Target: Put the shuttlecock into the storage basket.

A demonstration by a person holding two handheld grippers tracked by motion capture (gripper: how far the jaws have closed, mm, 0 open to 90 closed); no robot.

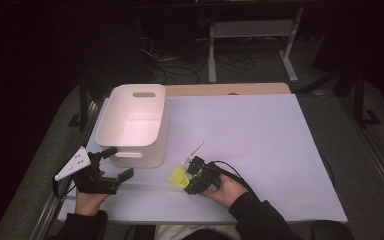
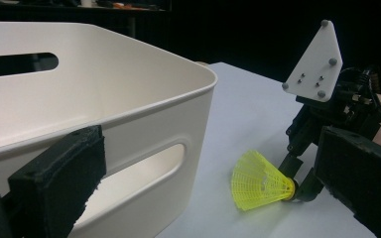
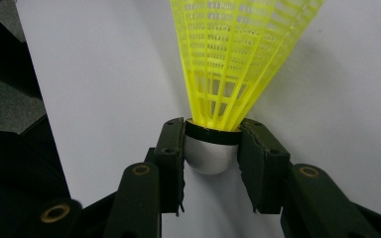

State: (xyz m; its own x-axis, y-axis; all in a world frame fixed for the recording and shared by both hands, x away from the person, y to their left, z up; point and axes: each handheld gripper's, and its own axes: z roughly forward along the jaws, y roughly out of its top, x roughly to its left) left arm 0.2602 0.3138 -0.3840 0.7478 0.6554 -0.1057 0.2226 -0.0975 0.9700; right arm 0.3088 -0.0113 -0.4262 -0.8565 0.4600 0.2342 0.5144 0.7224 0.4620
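Note:
A yellow plastic shuttlecock [image 1: 178, 176] [image 2: 259, 182] [image 3: 233, 64] lies on its side on the white table [image 1: 260, 130], its skirt toward the bin. My right gripper [image 1: 190, 172] [image 2: 292, 184] [image 3: 211, 148] is shut on its silver cap, one pad on each side of the black band. A white plastic bin [image 1: 135, 122] [image 2: 104, 109] with handle slots stands at the left of the table. My left gripper [image 1: 117, 164] is held low in front of the bin, jaws wide apart with nothing between them; one of its pads [image 2: 62, 181] shows close to the bin's wall.
The bin's inside [image 1: 137, 127] looks bare. A wooden strip [image 1: 230, 89] runs along the table's far edge. Dark floor with cables and a white frame [image 1: 252, 37] lies beyond. Open table surface stretches to the right of the shuttlecock.

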